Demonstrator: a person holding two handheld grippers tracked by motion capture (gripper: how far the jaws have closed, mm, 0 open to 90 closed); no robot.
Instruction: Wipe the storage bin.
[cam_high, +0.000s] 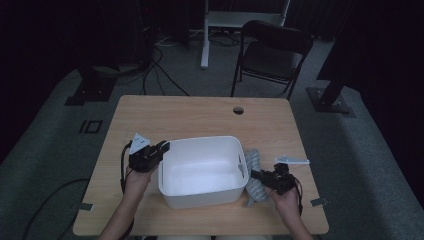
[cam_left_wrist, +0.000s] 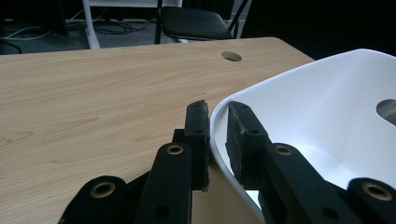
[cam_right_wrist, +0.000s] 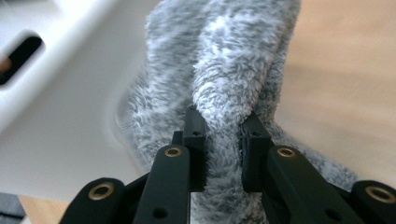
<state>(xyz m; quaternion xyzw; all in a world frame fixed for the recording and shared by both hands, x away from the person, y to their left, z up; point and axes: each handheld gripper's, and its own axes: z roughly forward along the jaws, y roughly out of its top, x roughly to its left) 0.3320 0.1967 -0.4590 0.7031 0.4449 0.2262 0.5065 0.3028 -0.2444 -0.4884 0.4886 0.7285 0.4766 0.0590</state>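
Nearest the person, the two forearms come in from the bottom edge of the high view, each hand holding a gripper at the near half of the wooden table (cam_high: 190, 112). The right gripper (cam_high: 258, 175) sits at the right end of a white tub (cam_high: 202, 190), and its jaws are pinched on a raised fold of a fluffy grey towel (cam_high: 252, 172); in the right gripper view the pads (cam_right_wrist: 196, 135) press into the pile from both sides, with the towel (cam_right_wrist: 233, 60) bunched up against the tub's outer wall (cam_right_wrist: 60, 116). The towel lies on the table in the gap just to the right of the tub, touching its side below the handle slot. The left gripper (cam_high: 162, 148) is at the tub's left end, and in the left gripper view its jaws straddle the tub's rim (cam_left_wrist: 219, 116), one pad outside and one inside, clamped on the thin wall. Beyond the tub the tabletop carries a round cable hole (cam_high: 238, 110). Farther back, on the grey floor, stands a black folding chair (cam_high: 272, 52).
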